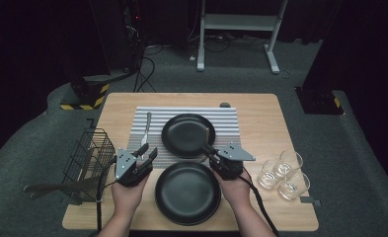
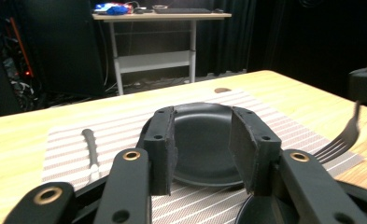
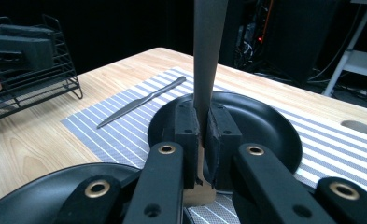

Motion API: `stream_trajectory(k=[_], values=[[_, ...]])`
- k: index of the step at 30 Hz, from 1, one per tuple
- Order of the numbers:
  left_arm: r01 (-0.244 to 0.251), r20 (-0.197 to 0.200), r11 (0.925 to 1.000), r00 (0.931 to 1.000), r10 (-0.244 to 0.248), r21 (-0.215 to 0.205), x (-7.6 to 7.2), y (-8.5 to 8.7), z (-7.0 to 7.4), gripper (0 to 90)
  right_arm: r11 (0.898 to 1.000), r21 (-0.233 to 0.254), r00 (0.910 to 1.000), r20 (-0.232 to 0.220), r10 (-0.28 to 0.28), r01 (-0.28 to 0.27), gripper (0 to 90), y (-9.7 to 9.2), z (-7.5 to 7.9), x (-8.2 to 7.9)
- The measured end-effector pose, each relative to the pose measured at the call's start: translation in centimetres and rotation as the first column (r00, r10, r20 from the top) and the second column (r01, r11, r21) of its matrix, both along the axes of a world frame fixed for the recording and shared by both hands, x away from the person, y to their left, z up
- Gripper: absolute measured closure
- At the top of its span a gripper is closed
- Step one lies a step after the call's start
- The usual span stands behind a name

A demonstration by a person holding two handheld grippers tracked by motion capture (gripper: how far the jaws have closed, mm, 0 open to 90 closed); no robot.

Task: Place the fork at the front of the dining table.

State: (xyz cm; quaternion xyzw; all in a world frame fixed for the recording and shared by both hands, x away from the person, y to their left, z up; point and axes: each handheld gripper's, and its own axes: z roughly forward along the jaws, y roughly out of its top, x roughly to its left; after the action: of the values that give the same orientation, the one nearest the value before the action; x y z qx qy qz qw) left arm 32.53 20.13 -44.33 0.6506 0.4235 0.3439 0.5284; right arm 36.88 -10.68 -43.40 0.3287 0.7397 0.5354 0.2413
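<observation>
a: start at the tongs. the right gripper (image 3: pixel 201 128) is clamped on the handle of a fork (image 3: pixel 208 56), which stands up between the pads. from the left gripper view the prongs (image 2: pixel 342 140) hang just over the striped mat (image 1: pixel 231 123), beside the far plate (image 1: pixel 187 135)

b: and the left gripper (image 2: pixel 202 154)?

a: jaws apart, nothing between them, low over the mat's near edge. the knife (image 1: pixel 145 131) lies on the mat just ahead of it, left of the far plate

b: what could go wrong?

a: the fork is pinched by a thin, smooth handle. i'd guess it could swivel in the pads, so the prongs clip the plate rim or it slips out altogether. the left one could nudge the knife sideways instead of straddling it, since the knife lies flat and thin. the near plate (image 1: pixel 187 192) sits between both hands, so a low elbow might shove it

b: and around them?

a: a pale wooden table (image 1: pixel 265 106), a wire rack (image 1: pixel 90 158) hanging off its left edge, three glasses (image 1: pixel 285 175) bunched at the right. beyond that, grey carpet, cables, a white desk frame (image 1: pixel 241 22), all very dark
</observation>
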Motion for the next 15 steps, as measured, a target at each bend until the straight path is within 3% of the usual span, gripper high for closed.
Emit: stream_trajectory(k=[15], values=[[-0.050,-0.075,0.9984,0.9958,0.052,0.024,-0.6,2.5,-3.8,54.5,0.997,0.010,0.9974,-0.018,-0.070,0.070,84.1,-2.6,-1.0,0.3]])
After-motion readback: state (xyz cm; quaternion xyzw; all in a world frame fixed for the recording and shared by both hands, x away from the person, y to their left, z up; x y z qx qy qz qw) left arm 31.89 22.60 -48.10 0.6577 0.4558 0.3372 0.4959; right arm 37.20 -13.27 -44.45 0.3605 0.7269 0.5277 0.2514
